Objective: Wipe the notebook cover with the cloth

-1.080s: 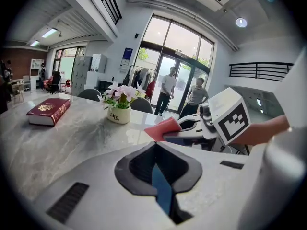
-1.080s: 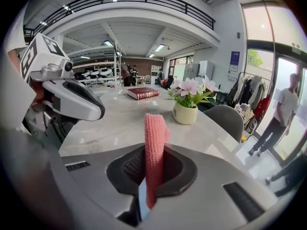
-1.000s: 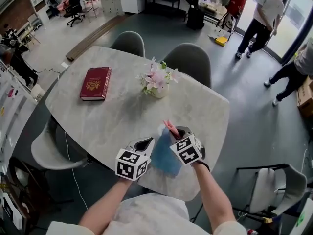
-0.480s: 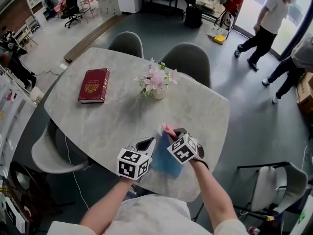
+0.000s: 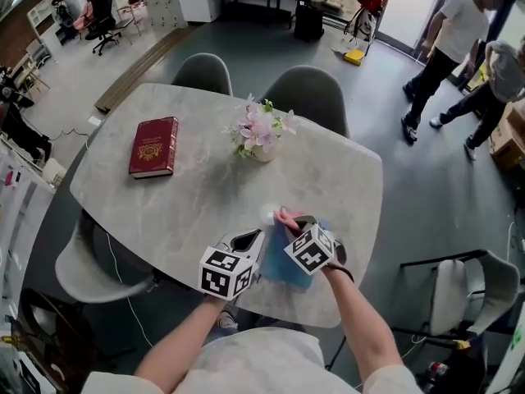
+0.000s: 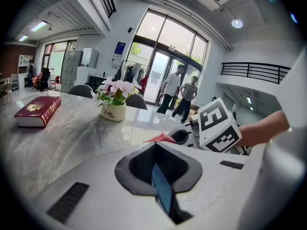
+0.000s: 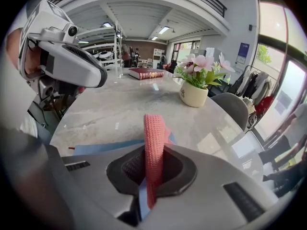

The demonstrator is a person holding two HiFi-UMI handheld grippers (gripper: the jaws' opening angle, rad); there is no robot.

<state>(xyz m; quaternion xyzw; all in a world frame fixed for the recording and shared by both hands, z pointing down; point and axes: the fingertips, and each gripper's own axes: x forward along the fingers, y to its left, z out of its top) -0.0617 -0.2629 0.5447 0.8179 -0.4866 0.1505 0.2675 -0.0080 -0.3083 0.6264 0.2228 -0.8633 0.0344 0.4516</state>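
Left gripper (image 5: 250,245) is clamped on the edge of the blue notebook (image 5: 289,268), with a thin blue strip pinched between its jaws. Right gripper (image 5: 299,226), just to its right, is closed on the pink cloth (image 5: 286,217). Cloth sticks up past its jaw tips, notebook right below. Notebook sits at the near edge of the table (image 5: 189,199). Red book (image 5: 153,147) is well ahead-left of both grippers, flower pot (image 5: 261,140) straight ahead.

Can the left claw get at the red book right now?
Probably not yet: the left claw is shut on the blue sheet. The red book lies far across the table, with nothing between.
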